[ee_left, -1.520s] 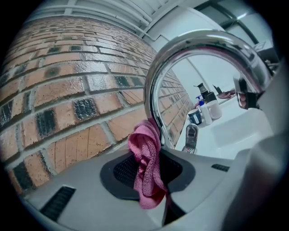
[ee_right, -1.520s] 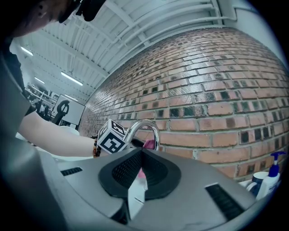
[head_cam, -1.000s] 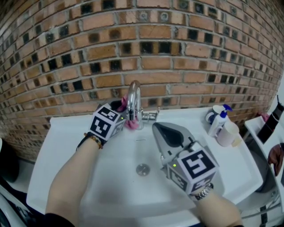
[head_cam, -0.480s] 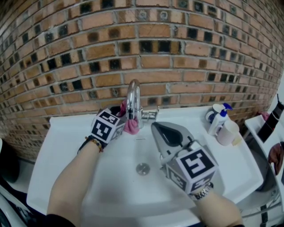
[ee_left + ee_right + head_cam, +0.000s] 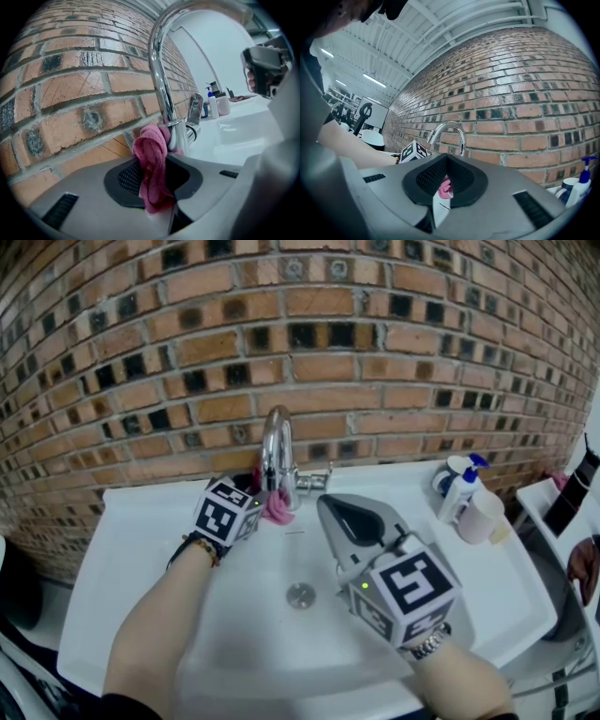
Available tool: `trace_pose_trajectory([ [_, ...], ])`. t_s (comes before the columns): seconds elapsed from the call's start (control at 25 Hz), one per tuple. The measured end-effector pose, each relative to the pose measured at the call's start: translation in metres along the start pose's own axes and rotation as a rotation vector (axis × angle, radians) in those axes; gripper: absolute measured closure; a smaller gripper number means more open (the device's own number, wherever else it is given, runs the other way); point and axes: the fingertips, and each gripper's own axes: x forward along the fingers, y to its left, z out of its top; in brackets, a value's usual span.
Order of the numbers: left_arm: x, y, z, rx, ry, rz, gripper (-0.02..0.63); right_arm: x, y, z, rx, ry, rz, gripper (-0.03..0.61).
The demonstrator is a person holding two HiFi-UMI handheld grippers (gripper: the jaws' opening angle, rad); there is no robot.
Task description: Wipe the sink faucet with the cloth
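A chrome gooseneck faucet (image 5: 277,457) rises at the back of the white sink (image 5: 141,549), against the brick wall. My left gripper (image 5: 255,495) is shut on a bunched pink cloth (image 5: 277,507) and presses it against the foot of the faucet (image 5: 165,93) from the left. In the left gripper view the cloth (image 5: 152,164) hangs out between the jaws, touching the chrome stem just above its base. My right gripper (image 5: 349,517) hovers over the basin right of the faucet, shut with nothing in it. Through its view I see the faucet (image 5: 449,133) and the cloth (image 5: 444,188) ahead.
The faucet lever (image 5: 317,481) sticks out to the right of the stem. A spray bottle (image 5: 461,491) and a white cup (image 5: 481,518) stand on the sink's back right corner. The drain (image 5: 300,594) lies mid-basin. A brick wall (image 5: 309,352) closes off the back.
My left gripper has slid the pink cloth down the faucet stem toward its base. The right gripper has stayed where it was.
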Motion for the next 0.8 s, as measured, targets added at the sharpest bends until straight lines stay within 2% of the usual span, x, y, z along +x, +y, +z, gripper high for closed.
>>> trace_pose_trajectory([
  [0.4,0.003,-0.005,-0.014,-0.027,0.033,-0.017,0.509,0.0,-0.005,-0.001,0.008,0.004,-0.009,0.568],
  [0.8,0.001,-0.009,-0.017,-0.046,0.026,-0.007,0.509,0.0,-0.008,-0.005,0.009,0.012,-0.016,0.568],
])
